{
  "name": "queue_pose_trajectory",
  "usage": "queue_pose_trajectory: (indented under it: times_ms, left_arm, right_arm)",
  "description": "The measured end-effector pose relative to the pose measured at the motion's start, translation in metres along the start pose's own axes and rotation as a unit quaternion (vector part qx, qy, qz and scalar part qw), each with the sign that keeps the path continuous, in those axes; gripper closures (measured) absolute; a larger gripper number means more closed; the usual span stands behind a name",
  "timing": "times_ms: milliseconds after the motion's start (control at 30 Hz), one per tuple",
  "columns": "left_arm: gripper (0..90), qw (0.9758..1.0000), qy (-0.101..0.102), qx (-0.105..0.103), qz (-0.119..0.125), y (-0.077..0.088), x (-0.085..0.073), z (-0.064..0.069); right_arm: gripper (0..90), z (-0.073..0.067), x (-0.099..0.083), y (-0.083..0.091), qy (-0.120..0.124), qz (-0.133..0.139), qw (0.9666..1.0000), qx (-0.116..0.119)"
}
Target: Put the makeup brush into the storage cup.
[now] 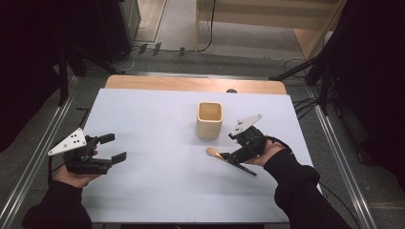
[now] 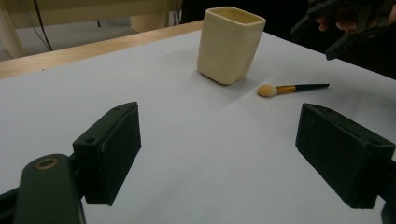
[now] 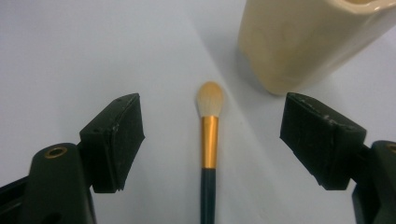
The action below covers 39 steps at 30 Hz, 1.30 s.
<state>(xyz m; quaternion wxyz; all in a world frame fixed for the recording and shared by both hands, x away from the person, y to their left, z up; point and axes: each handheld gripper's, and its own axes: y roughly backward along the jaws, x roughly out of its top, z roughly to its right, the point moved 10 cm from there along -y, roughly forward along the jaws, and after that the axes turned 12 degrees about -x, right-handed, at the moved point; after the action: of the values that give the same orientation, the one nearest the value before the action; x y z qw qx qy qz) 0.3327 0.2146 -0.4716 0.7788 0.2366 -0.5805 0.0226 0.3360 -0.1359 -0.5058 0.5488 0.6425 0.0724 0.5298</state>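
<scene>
Two grippers are working over a white mat (image 1: pixel 157 186). The left gripper (image 1: pixel 113 147), lower left, is hovering with jaws wide and empty, bare mat all around it. The right gripper (image 1: pixel 228 153), right of centre, is straddling a brush (image 3: pixel 208 140) lying flat, jaws wide, probably not touching it. A cream cup (image 1: pixel 209 120) is standing just beyond the brush tip. No writing is readable.
</scene>
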Motion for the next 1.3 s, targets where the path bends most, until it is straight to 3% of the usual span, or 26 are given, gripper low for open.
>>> queue_pose_trajectory:
  times_ms: [33, 100, 167, 267, 300, 333, 367, 467, 1300]
  left_arm:
    - [14.6, 1.0, 0.0, 0.001, -0.002, 0.0, 0.0, 0.0]
    - [14.6, 1.0, 0.0, 0.001, -0.002, 0.0, 0.0, 0.0]
    - [14.6, 1.0, 0.0, 0.001, -0.002, 0.0, 0.0, 0.0]
    - [14.6, 1.0, 0.0, 0.001, -0.002, 0.0, 0.0, 0.0]
    - [14.6, 1.0, 0.0, 0.0, -0.002, 0.0, 0.0, 0.0]
    - [14.6, 1.0, -0.001, 0.0, -0.002, 0.0, 0.0, 0.0]
    - [14.6, 1.0, -0.001, 0.0, -0.002, 0.0, 0.0, 0.0]
    - [14.6, 1.0, 0.0, 0.001, 0.0, 0.0, 0.0, 0.0]
    - [14.6, 1.0, 0.0, 0.001, 0.0, 0.0, 0.0, 0.0]
  right_arm:
    - [22.2, -0.002, -0.003, 0.0, 0.005, -0.024, 0.9997, 0.007]
    - [21.7, -0.002, -0.004, 0.0, 0.003, -0.033, 0.9994, 0.011]
    - [21.4, -0.003, -0.007, 0.001, 0.008, -0.058, 0.998, 0.023]
    - [21.4, -0.001, -0.011, 0.001, 0.016, -0.093, 0.9953, 0.022]
    - [20.4, 0.0, -0.012, 0.001, 0.018, -0.105, 0.994, 0.025]
    - [19.6, 0.0, -0.016, 0.0, 0.02, -0.134, 0.9902, 0.032]
    - [19.6, 0.0, -0.016, 0.0, 0.02, -0.134, 0.9902, 0.032]
    - [19.6, 0.001, -0.018, -0.002, 0.04, -0.161, 0.9856, 0.033]
    - [23.9, -0.002, -0.024, -0.019, 0.061, -0.198, 0.9781, 0.02]
